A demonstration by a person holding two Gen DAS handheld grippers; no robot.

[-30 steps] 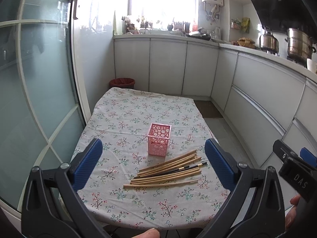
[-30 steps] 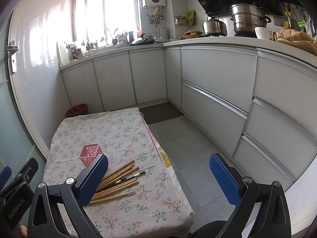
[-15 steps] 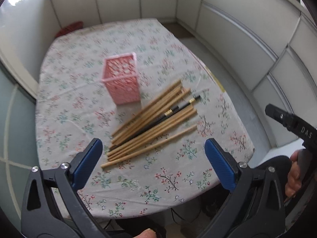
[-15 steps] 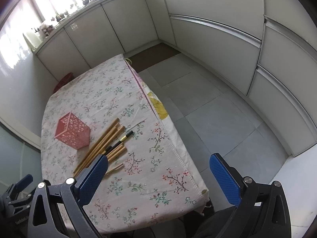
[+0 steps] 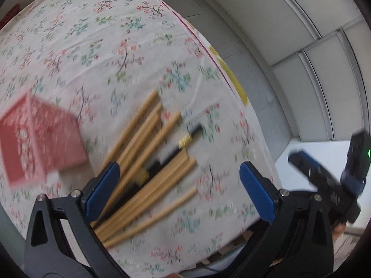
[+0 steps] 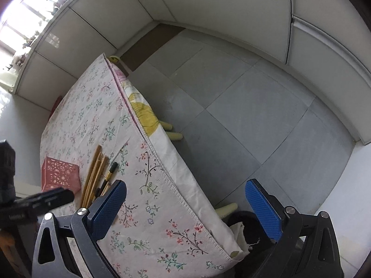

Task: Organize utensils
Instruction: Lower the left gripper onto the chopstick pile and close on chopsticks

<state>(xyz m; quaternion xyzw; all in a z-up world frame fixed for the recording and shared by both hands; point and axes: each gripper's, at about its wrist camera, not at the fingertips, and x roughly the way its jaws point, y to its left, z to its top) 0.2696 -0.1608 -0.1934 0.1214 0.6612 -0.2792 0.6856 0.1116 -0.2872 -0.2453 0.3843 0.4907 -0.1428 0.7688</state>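
Note:
Several wooden chopsticks (image 5: 148,180) and a black one with gold bands (image 5: 176,148) lie in a loose bundle on the floral tablecloth (image 5: 111,46). A pink perforated holder (image 5: 34,139) stands just left of them. My left gripper (image 5: 179,190) is open and empty, low over the bundle's near half. My right gripper (image 6: 185,199) is open and empty, over the table's right edge; the chopsticks (image 6: 94,176) and the holder (image 6: 60,173) lie to its left. The right gripper's body shows in the left wrist view (image 5: 324,180).
The table's right edge (image 6: 148,139) drops to a grey tiled floor (image 6: 243,115). White cabinet fronts (image 6: 231,7) run along the back and right. The left gripper's body (image 6: 34,201) shows at the left of the right wrist view.
Both grippers have tipped downward and moved closer to the table. The left gripper has dropped low over the chopsticks, which now fill its view. Both stay open.

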